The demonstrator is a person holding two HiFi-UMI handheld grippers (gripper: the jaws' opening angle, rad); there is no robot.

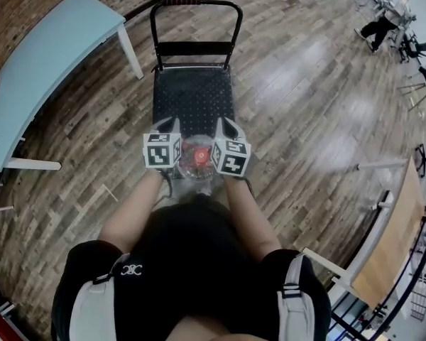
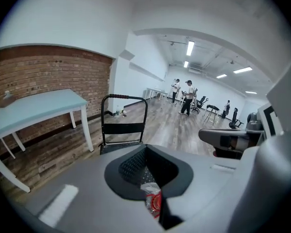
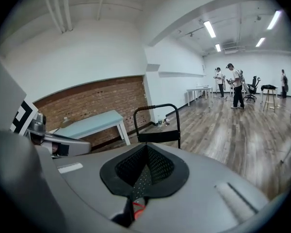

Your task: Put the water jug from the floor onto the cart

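Observation:
In the head view a clear water jug with a red cap (image 1: 197, 158) sits squeezed between my two grippers, just in front of the black cart's near end. The left gripper (image 1: 169, 124) is at its left side and the right gripper (image 1: 224, 124) at its right; both jaws stand shut and point towards the cart deck (image 1: 193, 94). In the left gripper view the shut jaws (image 2: 146, 152) leave a slit, with a bit of the jug (image 2: 154, 200) showing below it. The right gripper view shows its shut jaws (image 3: 146, 149) and a red sliver of the jug (image 3: 138, 208) below.
The cart's upright handle (image 1: 196, 4) stands at its far end. A light blue table (image 1: 42, 55) stands at the left by a brick wall. A wooden table (image 1: 390, 240) is at the right. People (image 1: 387, 16) sit far off on the wood floor.

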